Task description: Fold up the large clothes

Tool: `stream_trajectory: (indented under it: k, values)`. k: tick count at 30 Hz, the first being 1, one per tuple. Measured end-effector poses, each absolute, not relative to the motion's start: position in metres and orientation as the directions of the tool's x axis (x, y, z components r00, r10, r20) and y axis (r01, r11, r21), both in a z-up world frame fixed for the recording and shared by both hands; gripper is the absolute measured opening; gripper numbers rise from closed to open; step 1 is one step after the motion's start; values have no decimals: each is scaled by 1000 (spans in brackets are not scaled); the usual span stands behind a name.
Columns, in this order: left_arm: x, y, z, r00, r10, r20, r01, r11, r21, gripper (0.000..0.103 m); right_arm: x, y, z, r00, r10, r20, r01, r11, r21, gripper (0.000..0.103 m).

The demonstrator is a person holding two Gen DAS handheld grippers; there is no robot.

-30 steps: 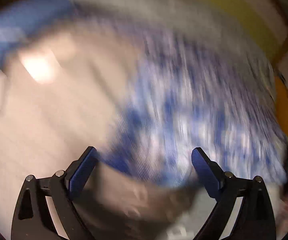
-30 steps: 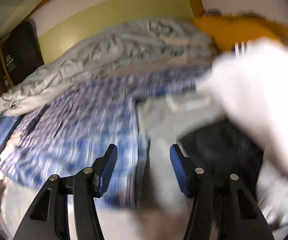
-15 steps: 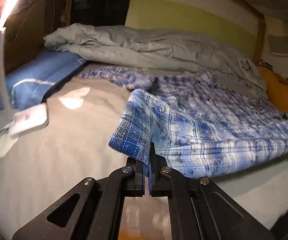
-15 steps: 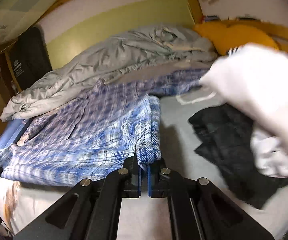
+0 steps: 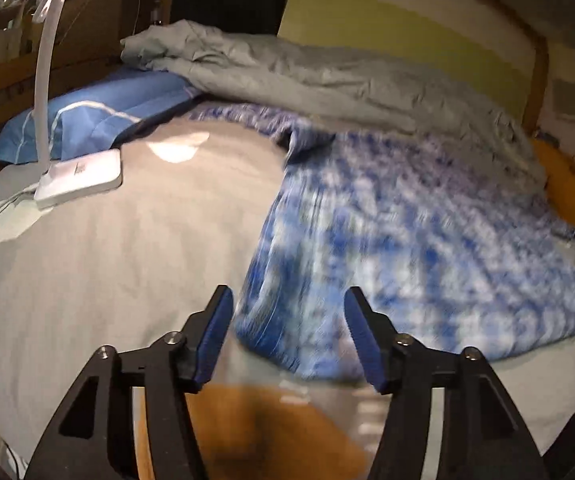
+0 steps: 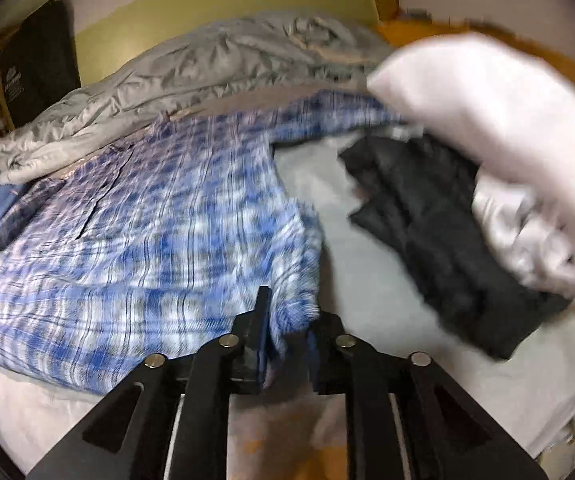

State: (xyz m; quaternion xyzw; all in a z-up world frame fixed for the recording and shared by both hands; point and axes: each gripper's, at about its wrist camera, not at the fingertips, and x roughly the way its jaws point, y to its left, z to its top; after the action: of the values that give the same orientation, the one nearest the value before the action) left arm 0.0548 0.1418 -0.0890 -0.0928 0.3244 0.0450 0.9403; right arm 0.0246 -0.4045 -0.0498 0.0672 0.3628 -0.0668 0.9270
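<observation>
Shirt: blue plaid shirt [image 5: 407, 240] spread on the bed [image 5: 127, 260], now blurred.
Left gripper [image 5: 287, 322]: was clamped on the hem, now jaws wide apart, cloth released.
Right gripper [image 6: 287, 328]: jaws slightly parted, shirt corner between them.
Beside: black garment [image 6: 439, 240].

A blue plaid shirt [image 6: 147, 232] lies spread across a bed [image 6: 367, 280], its near corner caught between the narrowly parted jaws of the right claw [image 6: 287, 336]. Beside it sit a dark garment [image 6: 439, 232] and a white bundle [image 6: 499, 136]; a grey duvet [image 6: 191, 76] is heaped behind.
</observation>
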Motion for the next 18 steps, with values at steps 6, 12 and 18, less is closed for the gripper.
stream_trajectory:
  k: [6, 12, 18]
  values:
    - [91, 132, -81, 773, 8, -634, -125, 982, -141, 78, 32, -403, -29, 768, -66, -637, 159, 983, 91, 42]
    - [126, 147, -113, 685, -6, -728, -203, 959, -199, 64, 66, -412, -60, 688, 50, -724, 125, 974, 187, 48]
    - [101, 155, -105, 770, -13, -638, -165, 962, -220, 4, 75, -395, -69, 712, 1, -702, 61, 996, 64, 0]
